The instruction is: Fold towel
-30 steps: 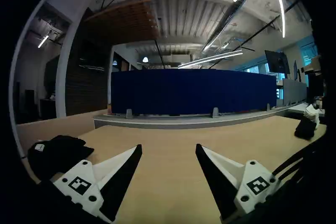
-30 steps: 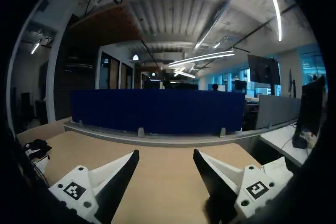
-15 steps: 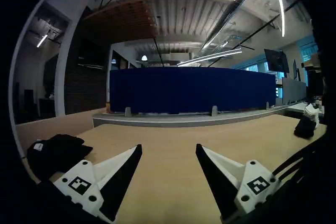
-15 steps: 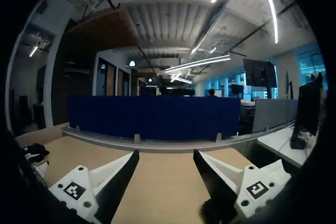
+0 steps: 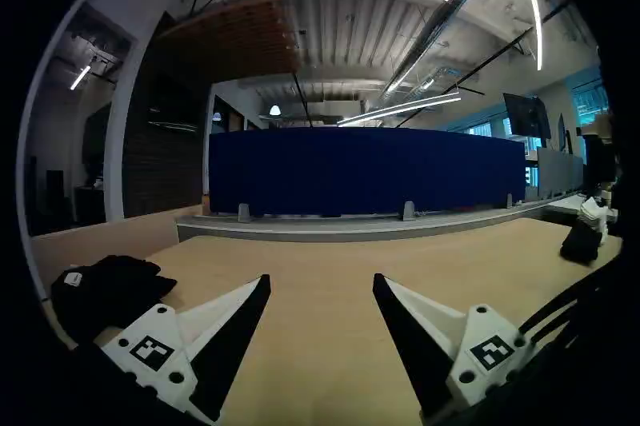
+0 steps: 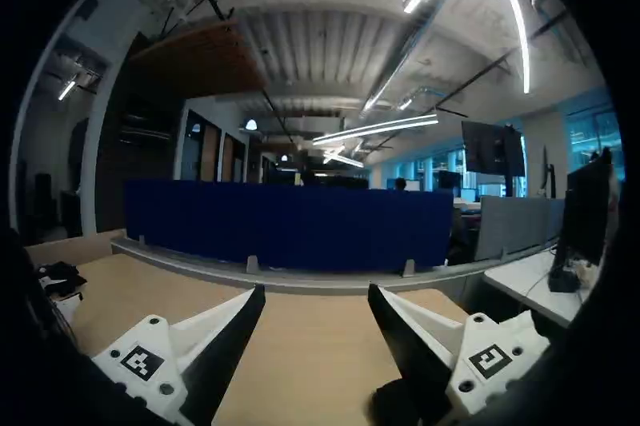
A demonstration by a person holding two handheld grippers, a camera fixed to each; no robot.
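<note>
Left gripper view shows a crumpled black towel (image 5: 108, 290) with a white tag lying near the table's (image 5: 448, 254) left edge, just beyond the left gripper's (image 5: 320, 278) left finger. Its jaws stand wide apart above the wood. The right gripper's (image 6: 316, 288) jaws are likewise apart, holding nothing. A blue partition (image 5: 360, 174) lines the table's far edge.

I'm working in an open-plan office. A long pale wooden desk (image 5: 320, 266) is backed by a blue divider screen (image 5: 360, 174). To the right a white desk (image 6: 524, 282) carries a dark monitor (image 6: 588, 214). Farther off, another screen (image 6: 492, 150) is mounted high, and strip lights (image 6: 376, 129) hang under an exposed ribbed ceiling (image 6: 320, 34).
</note>
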